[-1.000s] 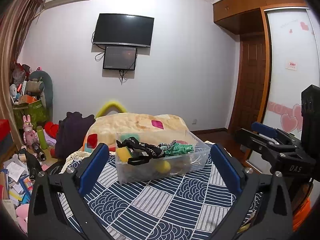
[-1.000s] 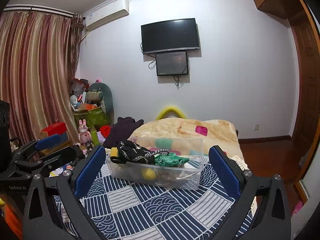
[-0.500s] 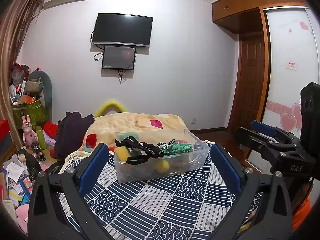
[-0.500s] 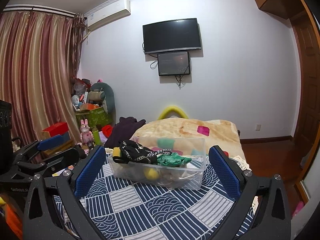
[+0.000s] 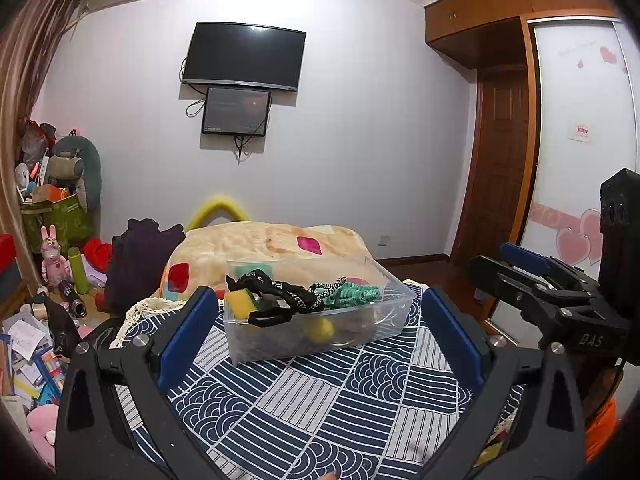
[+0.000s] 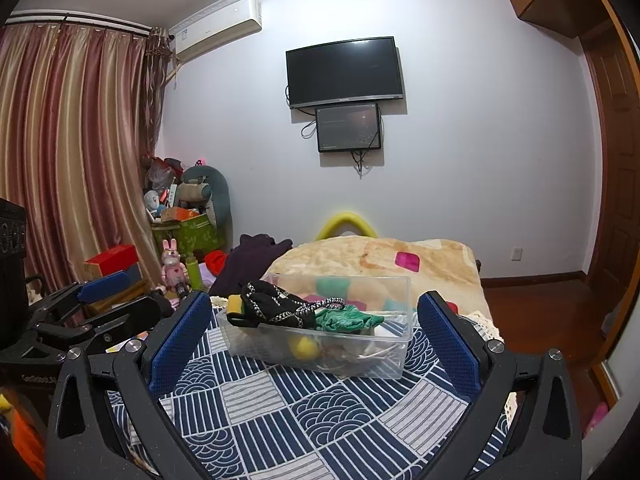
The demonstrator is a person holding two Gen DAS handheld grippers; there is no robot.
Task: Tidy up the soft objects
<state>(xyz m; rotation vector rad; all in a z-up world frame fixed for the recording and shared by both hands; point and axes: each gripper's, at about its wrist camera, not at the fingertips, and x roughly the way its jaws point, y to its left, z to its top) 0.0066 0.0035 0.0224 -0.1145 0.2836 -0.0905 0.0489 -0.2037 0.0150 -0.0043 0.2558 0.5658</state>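
Note:
A clear plastic bin (image 5: 384, 328) stands on a table under a blue patterned cloth (image 5: 340, 396). It holds a black patterned fabric piece (image 5: 280, 294), a green knit piece (image 5: 354, 294), a yellow sponge (image 5: 237, 305) and a yellow ball (image 5: 322, 328). My left gripper (image 5: 318, 320) is open and empty, held back from the bin. My right gripper (image 6: 314, 330) is open and empty, also short of the bin (image 6: 396, 356). The black fabric (image 6: 272, 308) and green piece (image 6: 344, 318) hang over the bin's rim. Each gripper shows at the edge of the other's view.
A bed with a beige blanket (image 5: 272, 248) lies behind the table. Toys, boxes and papers (image 5: 40, 280) crowd the floor at left. A wardrobe and wooden door (image 5: 504, 184) stand at right. Curtains (image 6: 68, 152) hang at far left.
Both views have shifted slightly; the bin sits a little further left in the left wrist view and right in the right wrist view. Both grippers stay open and empty.

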